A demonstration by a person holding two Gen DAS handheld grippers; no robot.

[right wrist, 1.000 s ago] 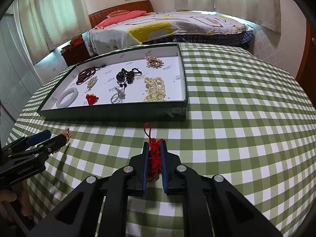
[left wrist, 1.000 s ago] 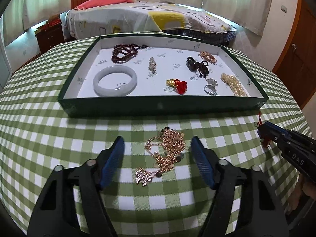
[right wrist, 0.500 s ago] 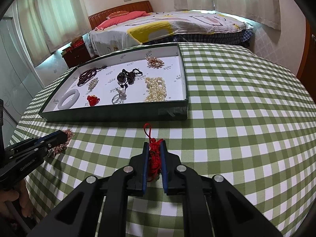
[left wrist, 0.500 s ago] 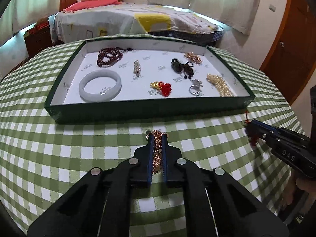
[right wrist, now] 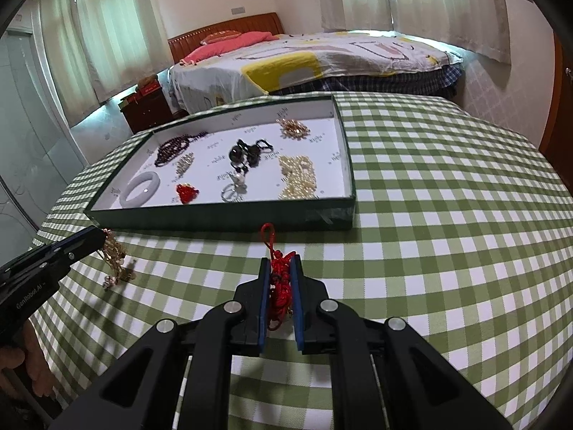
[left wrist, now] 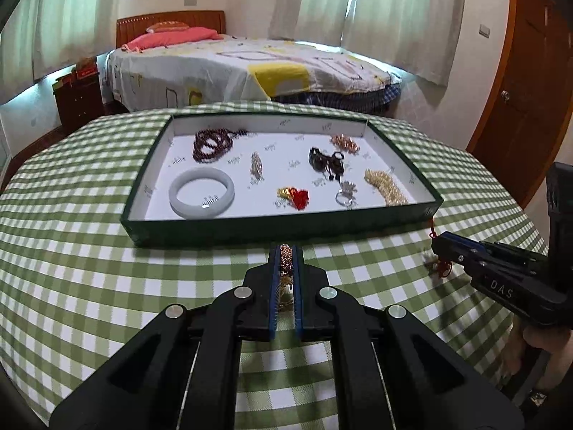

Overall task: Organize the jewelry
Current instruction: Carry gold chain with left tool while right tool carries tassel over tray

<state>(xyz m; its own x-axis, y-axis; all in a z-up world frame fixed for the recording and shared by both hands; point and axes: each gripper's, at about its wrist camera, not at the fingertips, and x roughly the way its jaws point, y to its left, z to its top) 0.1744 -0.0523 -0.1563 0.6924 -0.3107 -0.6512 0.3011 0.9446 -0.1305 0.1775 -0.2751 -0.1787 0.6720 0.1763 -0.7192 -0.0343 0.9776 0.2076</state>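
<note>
Here, two grippers, left gripper [left wrist: 286, 251] jaws clamped on one gold necklace [left wrist: 285, 255], right gripper [right wrist: 280, 265] jaws on one red knot [right wrist: 280, 279].

Left wrist view: looks forward and downward along the left gripper [left wrist: 286, 251], close above the checked tablecloth [left wrist: 71, 268]. Right wrist view: likewise along the right gripper [right wrist: 280, 265]. Both share the green tray [left wrist: 250, 231] at frame centre and the bed [right wrist: 322, 61] behind.
</note>
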